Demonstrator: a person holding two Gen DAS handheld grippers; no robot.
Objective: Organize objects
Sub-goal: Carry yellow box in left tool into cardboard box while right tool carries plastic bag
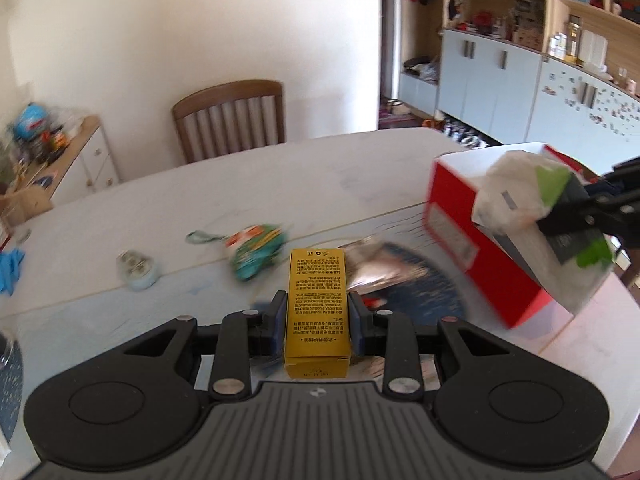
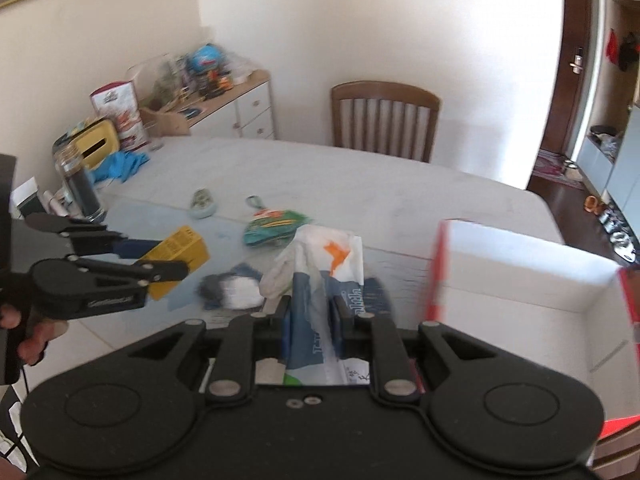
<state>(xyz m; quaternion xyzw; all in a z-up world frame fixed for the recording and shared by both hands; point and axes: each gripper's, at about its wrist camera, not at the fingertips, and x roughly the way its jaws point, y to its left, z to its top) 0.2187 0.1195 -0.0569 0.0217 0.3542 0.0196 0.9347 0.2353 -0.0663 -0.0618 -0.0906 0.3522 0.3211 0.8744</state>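
My left gripper (image 1: 318,314) is shut on a small yellow carton (image 1: 317,300) with black print, held above the table; it also shows in the right wrist view (image 2: 176,258). My right gripper (image 2: 310,316) is shut on a crumpled white plastic packet (image 2: 320,280) with blue, green and orange print, held just left of the open red box (image 2: 520,292). In the left wrist view the packet (image 1: 528,216) hangs in front of the red box (image 1: 472,240). The box is white inside and looks empty.
On the white table (image 1: 280,172) lie a green snack bag (image 1: 256,252), a pale blue pouch (image 1: 138,270), a silvery wrapper (image 1: 376,270), blue gloves (image 2: 120,164) and a glass jar (image 2: 80,184). A wooden chair (image 2: 384,120) stands behind. A cluttered sideboard (image 2: 224,108) is at far left.
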